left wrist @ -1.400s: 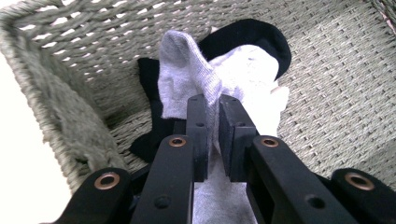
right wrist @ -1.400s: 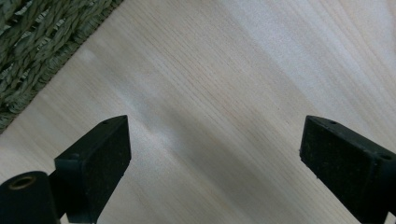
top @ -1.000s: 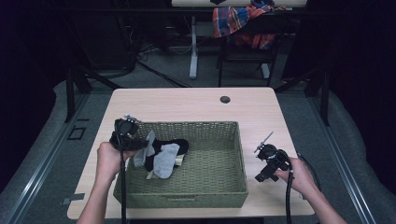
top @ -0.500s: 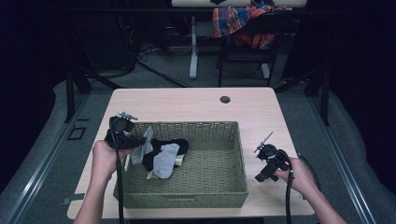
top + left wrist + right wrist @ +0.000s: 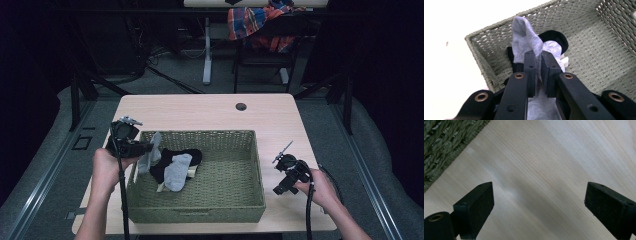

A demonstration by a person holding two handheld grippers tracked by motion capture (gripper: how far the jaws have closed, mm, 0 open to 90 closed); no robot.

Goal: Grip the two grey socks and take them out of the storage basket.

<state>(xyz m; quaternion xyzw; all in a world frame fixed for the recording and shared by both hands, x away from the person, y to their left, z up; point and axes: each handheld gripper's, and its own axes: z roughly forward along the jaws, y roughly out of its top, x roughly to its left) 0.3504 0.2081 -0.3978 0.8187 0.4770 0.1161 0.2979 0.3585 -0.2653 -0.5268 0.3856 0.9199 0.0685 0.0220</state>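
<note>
Soft knitted grey sock (image 5: 527,41), rough woven wicker basket (image 5: 596,47), smooth matt pale wood table (image 5: 554,170).

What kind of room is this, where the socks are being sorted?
Probably a lab or office workspace, not a home: a light wooden desk with a cable hole, metal stands and cables on a grey floor, and a chair draped with a plaid shirt behind.

A grey sock (image 5: 527,41) and black sock (image 5: 186,154) lie in an olive-green woven basket (image 5: 235,170) on pale wood table (image 5: 200,112).
</note>
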